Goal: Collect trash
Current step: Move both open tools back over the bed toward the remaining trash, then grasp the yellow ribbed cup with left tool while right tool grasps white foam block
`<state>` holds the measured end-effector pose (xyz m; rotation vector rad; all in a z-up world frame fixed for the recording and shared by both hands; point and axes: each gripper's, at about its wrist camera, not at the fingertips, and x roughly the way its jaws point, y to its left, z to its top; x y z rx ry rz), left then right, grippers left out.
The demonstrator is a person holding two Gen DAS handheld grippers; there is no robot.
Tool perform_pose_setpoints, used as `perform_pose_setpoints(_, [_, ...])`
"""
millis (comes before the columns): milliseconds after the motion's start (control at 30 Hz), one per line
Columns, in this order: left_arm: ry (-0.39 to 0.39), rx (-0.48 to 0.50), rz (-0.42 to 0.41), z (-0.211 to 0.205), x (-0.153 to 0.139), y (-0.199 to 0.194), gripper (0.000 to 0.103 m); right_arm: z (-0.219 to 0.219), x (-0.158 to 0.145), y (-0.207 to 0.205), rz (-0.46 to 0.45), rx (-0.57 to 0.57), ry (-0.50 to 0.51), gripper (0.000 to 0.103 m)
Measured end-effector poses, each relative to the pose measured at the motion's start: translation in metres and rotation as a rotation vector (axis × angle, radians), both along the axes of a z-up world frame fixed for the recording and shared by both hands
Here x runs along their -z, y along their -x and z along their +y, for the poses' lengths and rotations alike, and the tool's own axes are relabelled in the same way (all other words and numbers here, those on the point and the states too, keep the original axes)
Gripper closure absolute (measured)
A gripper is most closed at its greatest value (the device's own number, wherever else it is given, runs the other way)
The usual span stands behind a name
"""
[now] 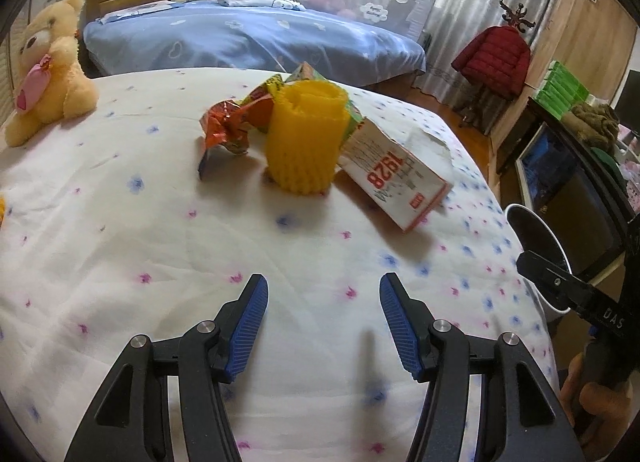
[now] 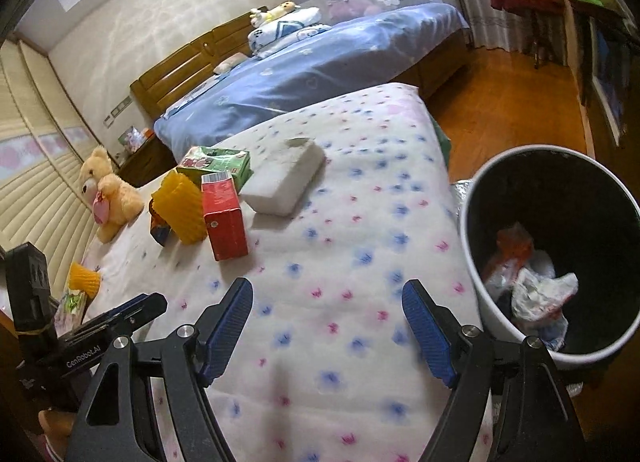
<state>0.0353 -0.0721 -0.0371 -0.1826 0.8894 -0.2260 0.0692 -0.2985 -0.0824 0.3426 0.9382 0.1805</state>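
Hovering over the flower-print white bedspread, the left gripper and right gripper both had their blue-padded jaws spread apart, holding nothing. A yellow foam net sleeve, crumpled red foil wrapper and torn red-and-white carton lay clustered mid-bed, touching. Beside the bed's edge stood a round white-rimmed black bin with crumpled wrappers inside.

The near bed wears a white quilt dotted with small blue and pink flowers. On it: a bright yellow ribbed foam sleeve, a crumpled red-and-orange wrapper, a red-and-white carton printed "1928", a green box and a white box. The teddy bear is cream-yellow — with a pink heart. The bin is white outside, black inside. Both grippers' pads are blue.
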Motion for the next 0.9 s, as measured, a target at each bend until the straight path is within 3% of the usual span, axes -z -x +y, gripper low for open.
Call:
perform_pose_setpoints(433, [-0.041, -0.01, -0.018, 0.007, 0.002, -0.044, 0.045, 0.02, 0.007, -0.037, -0.006, -0.033, 0.005, 0.025])
perform_pose_setpoints(900, [-0.03, 0.011, -0.026, -0.002, 0.012, -0.096, 0.046, 0.031, 0.02, -0.083, 0.012, -0.059, -0.026, 0.045])
